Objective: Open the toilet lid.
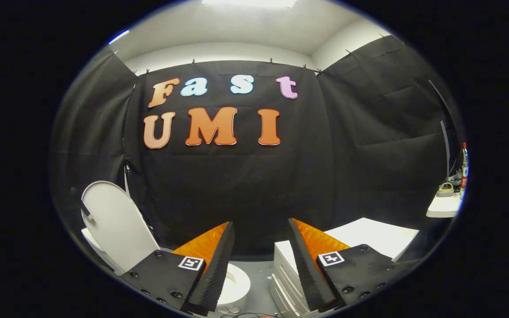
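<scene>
The white toilet lid (115, 223) stands raised upright left of the gripper (260, 226), whose fingers are spread, gripping nothing.

No readable word or number is found on any object. A square black-and-white marker (191, 263) is carried on each finger of the gripper (260, 221), whose fingers are held apart around nothing. Print on the bottle (464, 170) is too small to be read.
</scene>
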